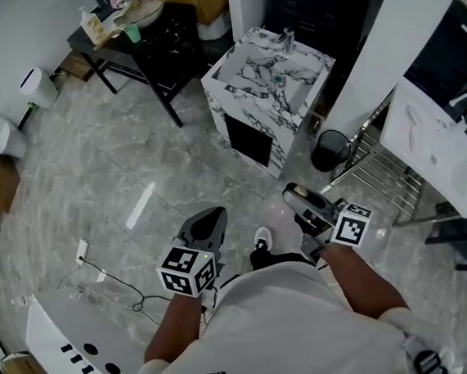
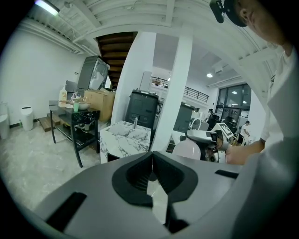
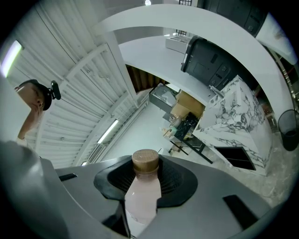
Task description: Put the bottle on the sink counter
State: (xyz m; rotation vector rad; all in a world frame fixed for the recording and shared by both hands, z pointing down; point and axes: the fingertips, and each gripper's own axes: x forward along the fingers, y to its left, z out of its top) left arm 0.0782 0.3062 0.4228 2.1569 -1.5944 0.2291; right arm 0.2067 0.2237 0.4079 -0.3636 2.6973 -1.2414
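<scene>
One grey marbled floor (image 1: 133, 171) fills the frame. Black bin (image 1: 330, 150), right of centre. Marble-veined sink counter (image 1: 219, 101) with basin and tap, upper centre. Black table (image 1: 159, 53), upper left, its top cluttered.

Left gripper (image 1: 210, 222), lower centre: jaws pressed together, nothing between them.

Right gripper (image 1: 299, 197), lower centre-right: jaws clamped on bottle (image 3: 141, 196), which has a pale pink body and brown cap. It is held above the floor, well apart from the sink counter.

White shirt (image 1: 288, 325) with dark lettering at hem; white shoe (image 1: 262, 238); grey left gripper (image 1: 211, 219) and right gripper (image 1: 298, 195), each bearing a black-and-white marker cube (image 1: 188, 269).
</scene>
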